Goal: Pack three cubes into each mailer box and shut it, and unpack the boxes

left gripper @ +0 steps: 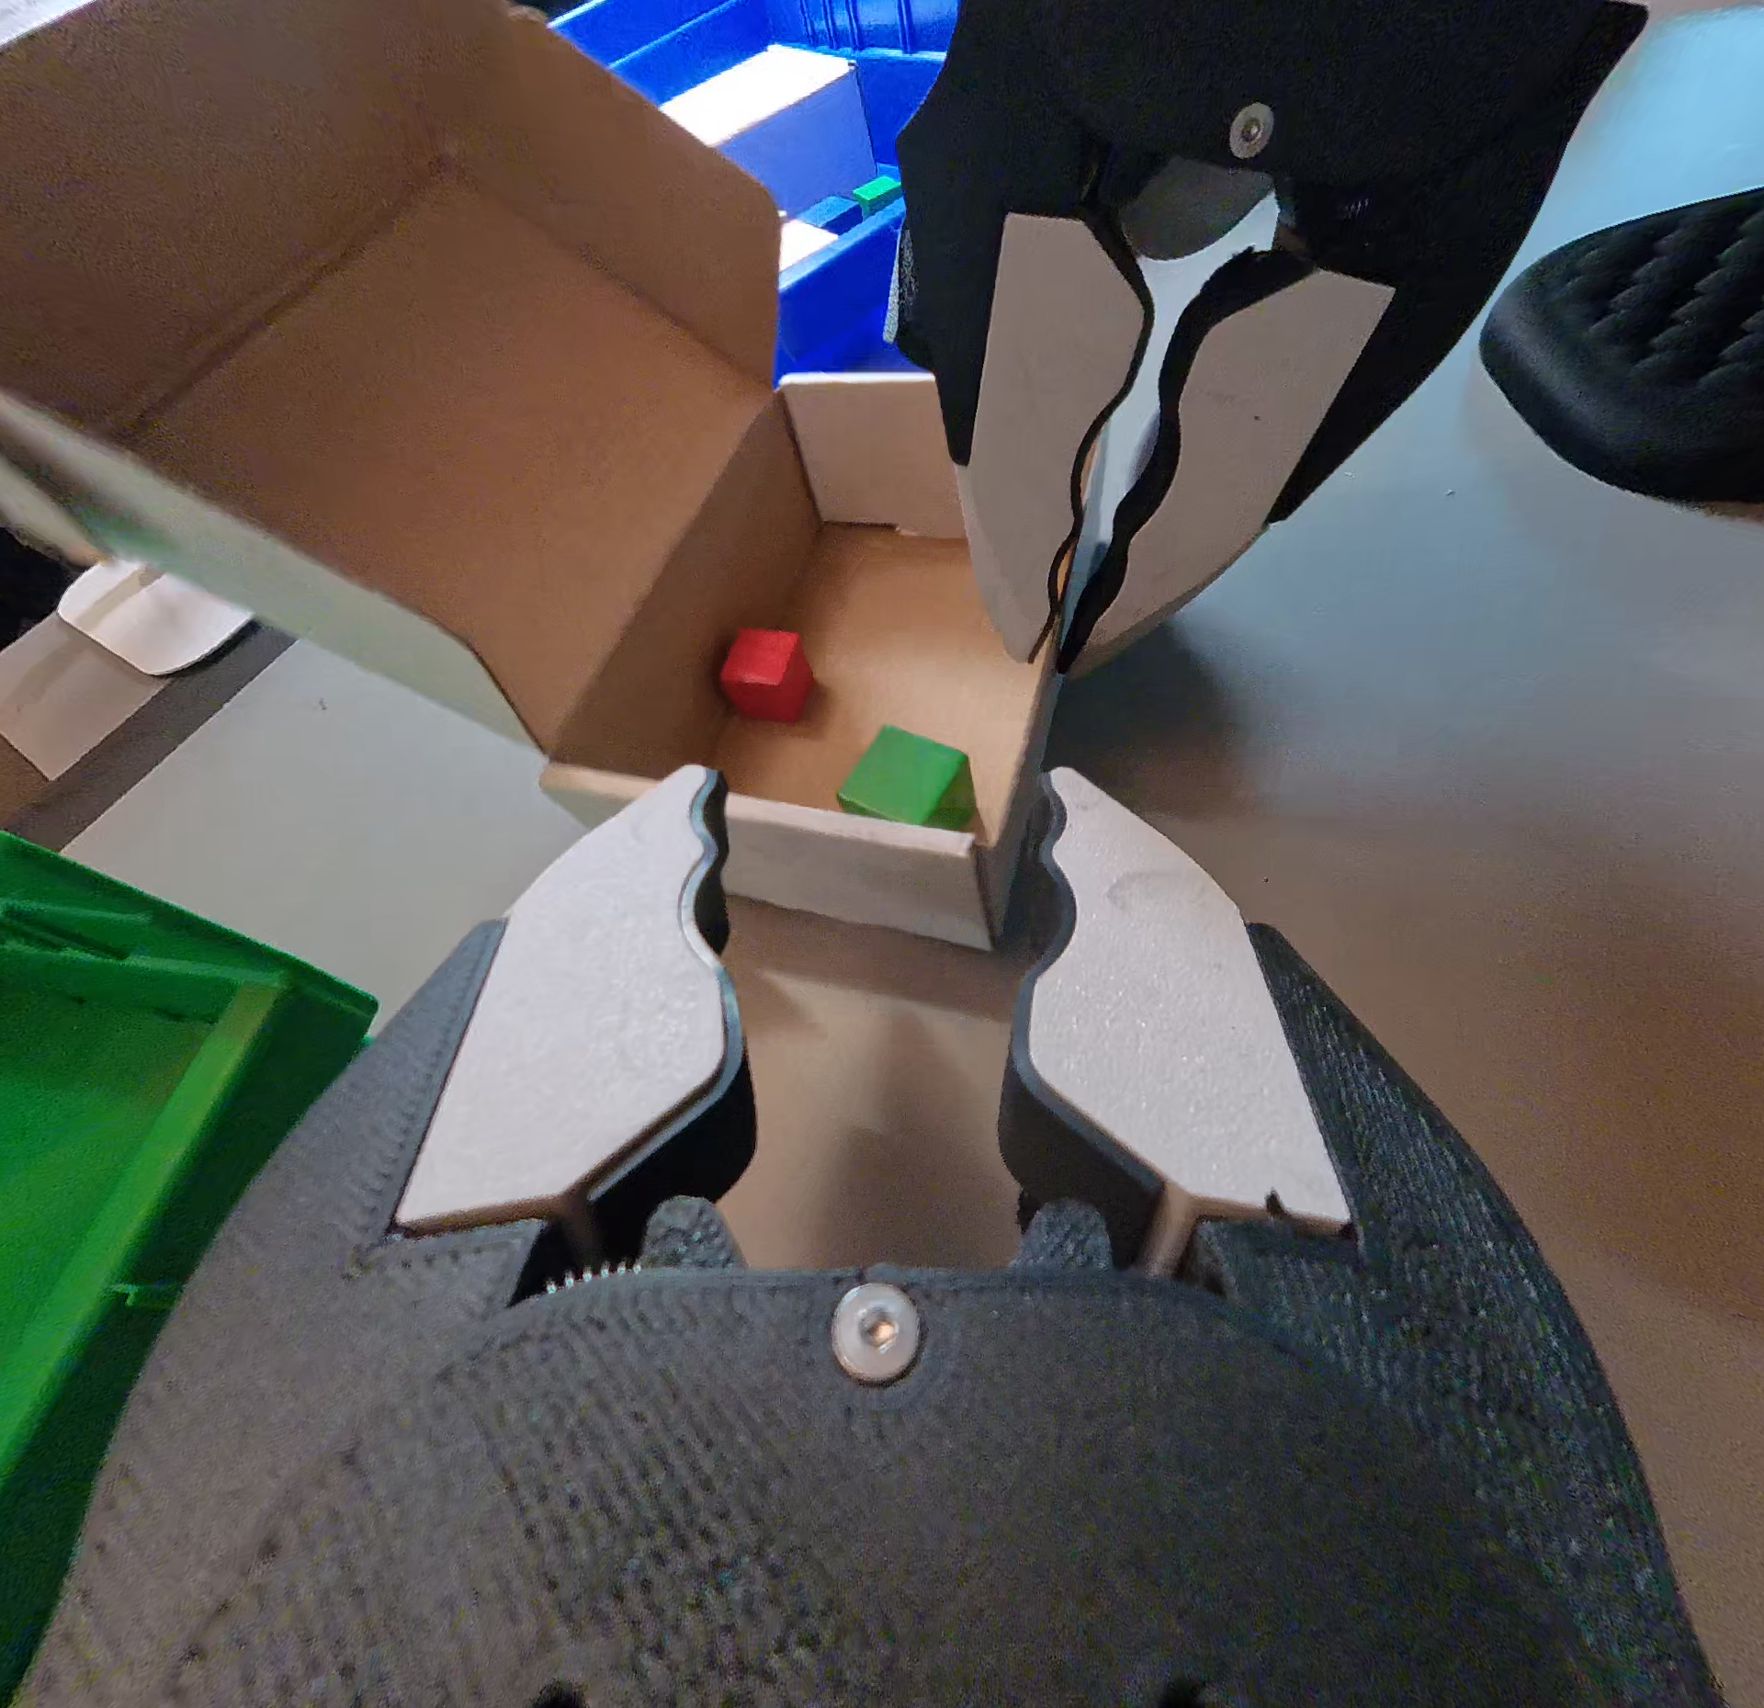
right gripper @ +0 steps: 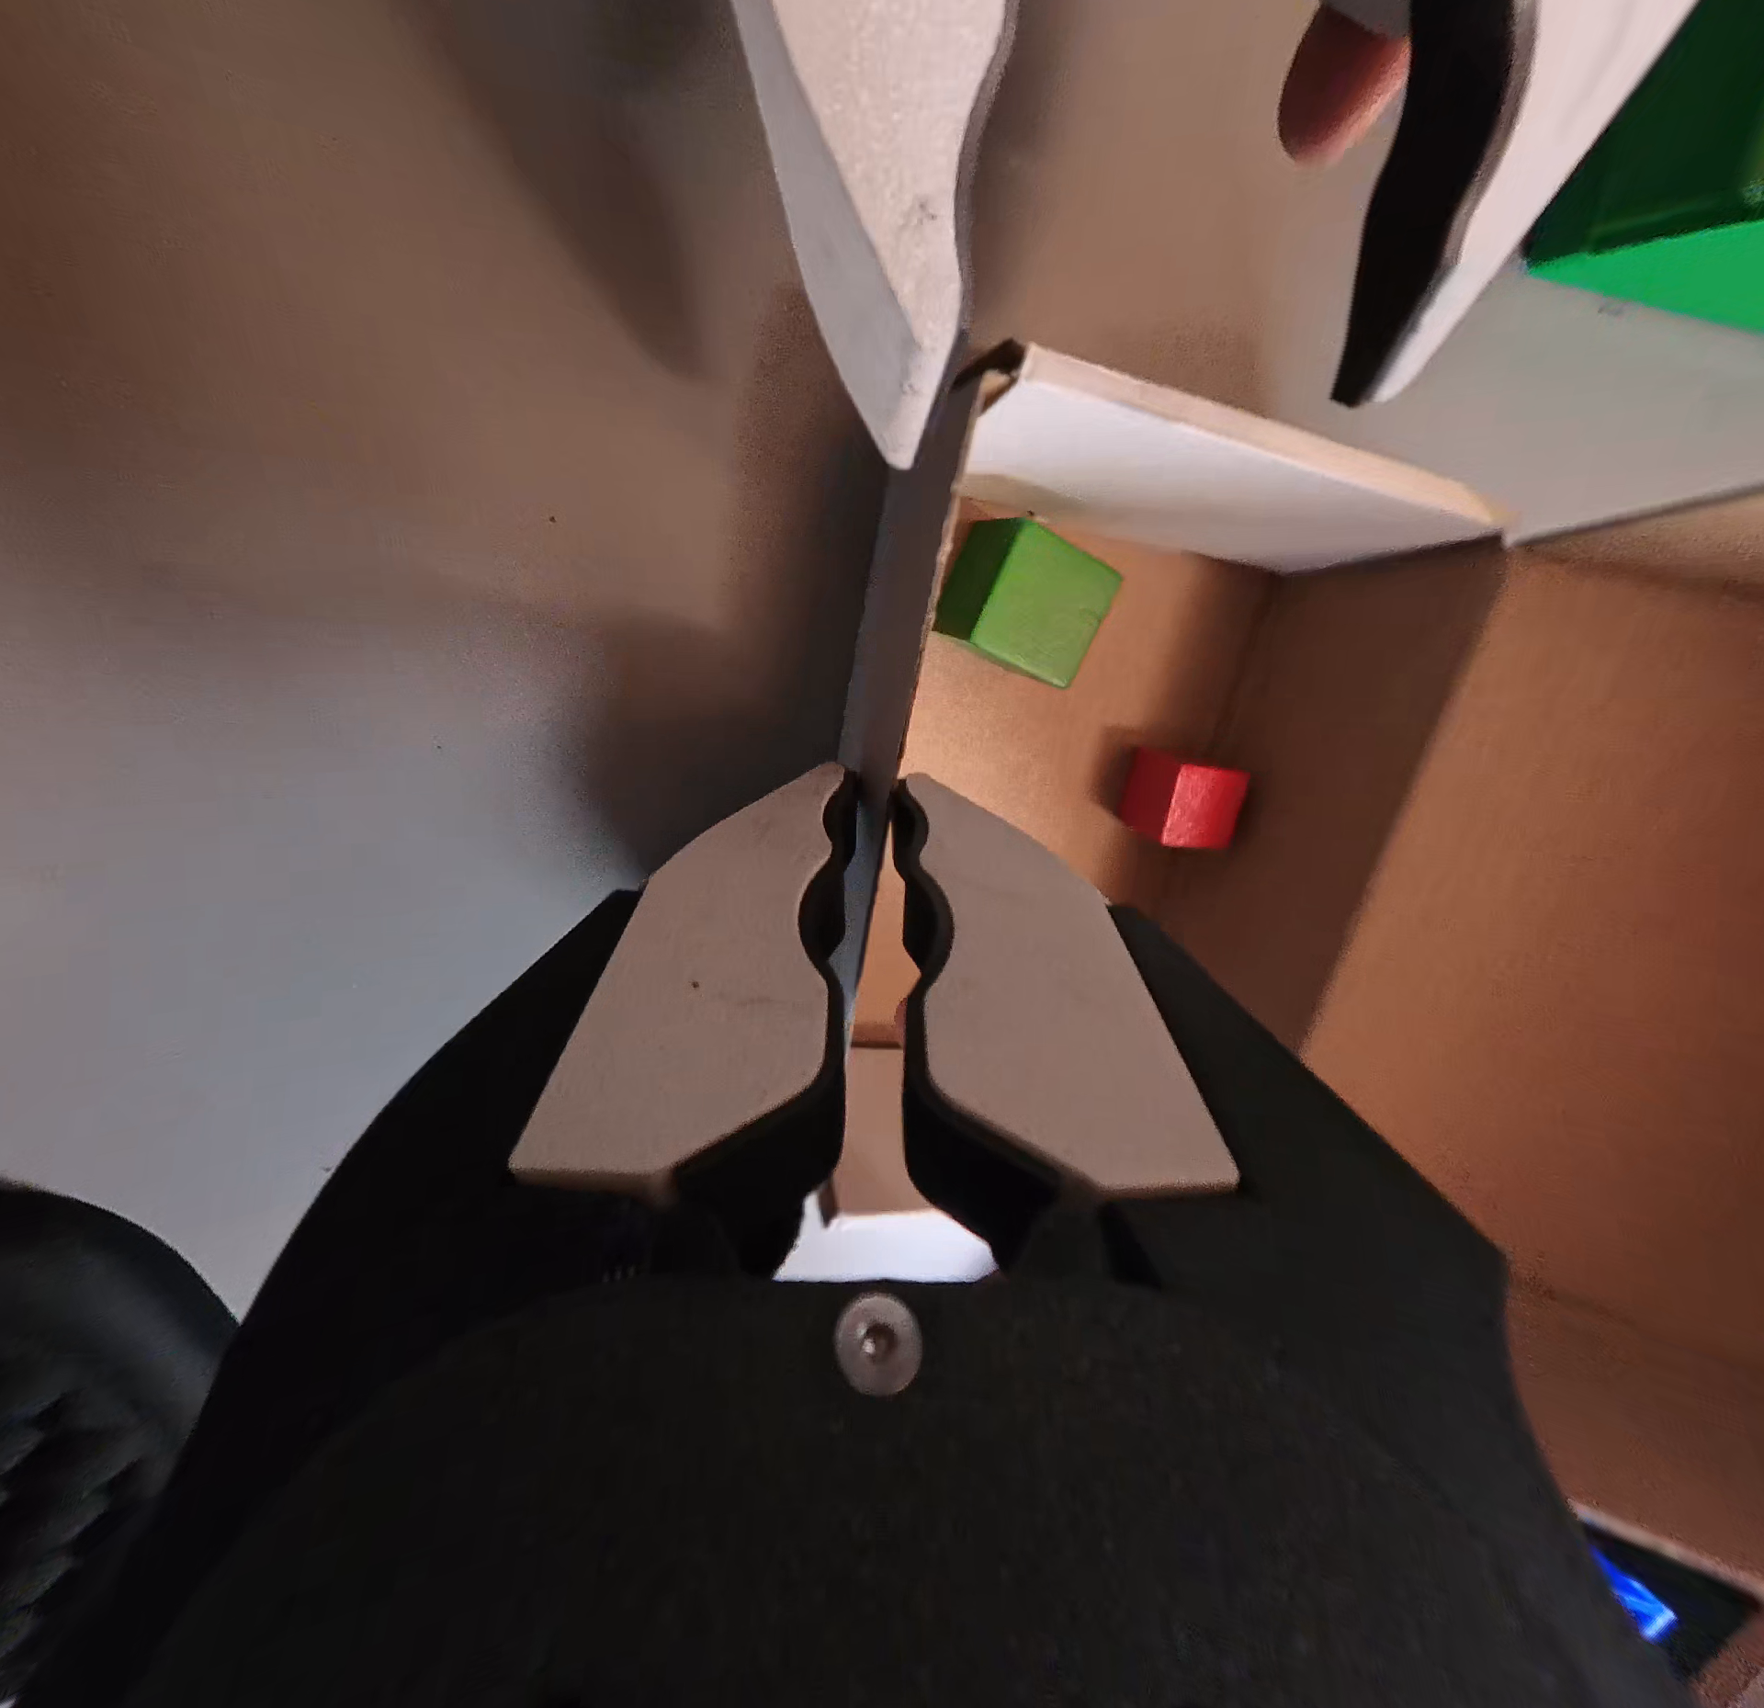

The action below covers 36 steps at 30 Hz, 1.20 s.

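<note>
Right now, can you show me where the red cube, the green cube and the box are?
red cube [left gripper: 766, 674]: left wrist view, on its front face.
green cube [left gripper: 907, 774]: left wrist view, on its top face.
mailer box [left gripper: 850, 865]: left wrist view, on its white near wall.

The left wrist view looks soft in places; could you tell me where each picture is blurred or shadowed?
Left wrist view: the raised box lid smears at its near edge, cubes stay sharp. Right wrist view: table shadows streak softly, and the green cube is slightly blurred.
</note>
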Each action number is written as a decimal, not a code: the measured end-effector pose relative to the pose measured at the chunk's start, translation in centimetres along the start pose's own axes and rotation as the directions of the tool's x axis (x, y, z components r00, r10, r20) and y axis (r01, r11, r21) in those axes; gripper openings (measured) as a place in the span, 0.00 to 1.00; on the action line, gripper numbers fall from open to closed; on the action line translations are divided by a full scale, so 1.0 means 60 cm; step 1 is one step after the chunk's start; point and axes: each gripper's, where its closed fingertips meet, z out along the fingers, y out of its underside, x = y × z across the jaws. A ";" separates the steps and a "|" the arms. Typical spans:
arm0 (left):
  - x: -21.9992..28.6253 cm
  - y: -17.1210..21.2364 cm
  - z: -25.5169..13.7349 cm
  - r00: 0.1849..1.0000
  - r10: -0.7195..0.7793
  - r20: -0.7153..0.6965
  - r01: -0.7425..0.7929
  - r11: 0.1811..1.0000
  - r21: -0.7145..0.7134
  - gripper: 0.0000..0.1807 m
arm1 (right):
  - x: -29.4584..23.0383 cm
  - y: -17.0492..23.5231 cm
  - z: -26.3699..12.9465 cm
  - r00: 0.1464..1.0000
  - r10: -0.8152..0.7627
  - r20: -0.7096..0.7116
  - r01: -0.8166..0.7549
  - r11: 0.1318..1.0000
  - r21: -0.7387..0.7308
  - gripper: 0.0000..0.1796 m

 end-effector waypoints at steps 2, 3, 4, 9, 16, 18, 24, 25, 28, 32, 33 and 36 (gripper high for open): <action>0.002 -0.001 0.000 1.000 0.007 -0.001 -0.007 1.000 0.001 0.34 | -0.001 -0.003 -0.002 1.000 0.001 -0.003 -0.001 1.000 0.006 0.04; 0.003 -0.002 -0.001 1.000 0.009 -0.001 -0.009 1.000 0.004 0.34 | 0.001 -0.005 -0.003 1.000 0.011 -0.009 -0.011 1.000 0.015 0.05; 0.004 -0.003 -0.001 1.000 0.009 -0.002 -0.009 1.000 0.005 0.34 | 0.002 -0.010 -0.006 1.000 0.029 -0.005 -0.028 0.999 0.039 0.09; 0.005 -0.003 -0.001 1.000 0.010 -0.003 -0.010 1.000 0.002 0.34 | 0.021 -0.055 -0.034 0.984 0.160 0.074 -0.172 0.960 0.219 0.14; 0.002 -0.005 -0.003 1.000 0.010 0.002 -0.010 1.000 0.008 0.34 | 0.073 -0.063 -0.016 0.958 0.250 0.138 -0.274 0.942 0.195 0.15; 0.001 -0.007 -0.005 1.000 0.013 0.003 -0.013 1.000 0.012 0.34 | 0.071 -0.062 0.003 0.954 0.247 0.171 -0.271 0.953 0.135 0.18; 0.001 -0.009 -0.010 0.999 0.034 0.003 -0.034 0.999 0.018 0.35 | 0.045 -0.062 0.041 0.930 0.239 0.281 -0.248 0.969 -0.005 0.19; 0.001 -0.010 -0.011 0.999 0.037 0.004 -0.037 0.999 0.019 0.35 | 0.044 -0.061 0.044 0.928 0.238 0.285 -0.244 0.970 -0.015 0.18; 0.001 -0.011 -0.012 0.999 0.040 0.004 -0.040 0.999 0.022 0.35 | 0.046 -0.063 0.047 0.934 0.221 0.280 -0.228 0.974 -0.010 0.16; 0.000 -0.010 -0.012 0.999 0.040 0.002 -0.040 0.999 0.020 0.35 | 0.045 -0.064 0.042 0.940 0.206 0.270 -0.212 0.977 -0.007 0.14; 0.000 -0.009 -0.012 0.999 0.039 0.002 -0.039 0.999 0.020 0.35 | 0.045 -0.064 0.041 0.943 0.204 0.265 -0.210 0.978 -0.006 0.14; 0.000 -0.008 -0.012 0.999 0.038 0.002 -0.038 0.999 0.017 0.35 | 0.057 -0.061 0.026 0.956 0.197 0.218 -0.205 0.979 0.013 0.14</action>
